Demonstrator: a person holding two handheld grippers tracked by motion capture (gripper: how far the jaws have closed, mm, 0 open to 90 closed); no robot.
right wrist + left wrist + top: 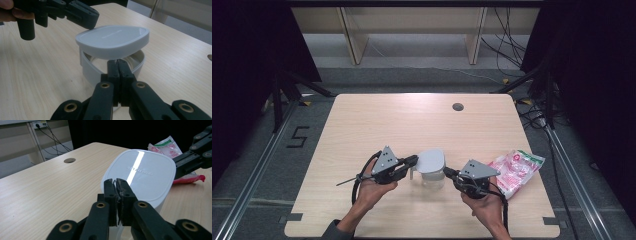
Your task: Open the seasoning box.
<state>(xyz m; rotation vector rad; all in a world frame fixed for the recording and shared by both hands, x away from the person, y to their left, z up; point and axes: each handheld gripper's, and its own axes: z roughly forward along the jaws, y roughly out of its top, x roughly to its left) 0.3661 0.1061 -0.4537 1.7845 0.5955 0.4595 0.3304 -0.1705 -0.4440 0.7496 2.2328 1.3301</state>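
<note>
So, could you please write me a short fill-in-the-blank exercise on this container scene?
1. The white lid is lifted and tilted above the clear ____.
2. Seen from above, the pink and white packet lies on the table beside the ____ gripper.
3. The jaws of the left gripper stand ____.
4. Near the table's far edge is a round ____.

Missing words: container; right; shut; hole
</note>
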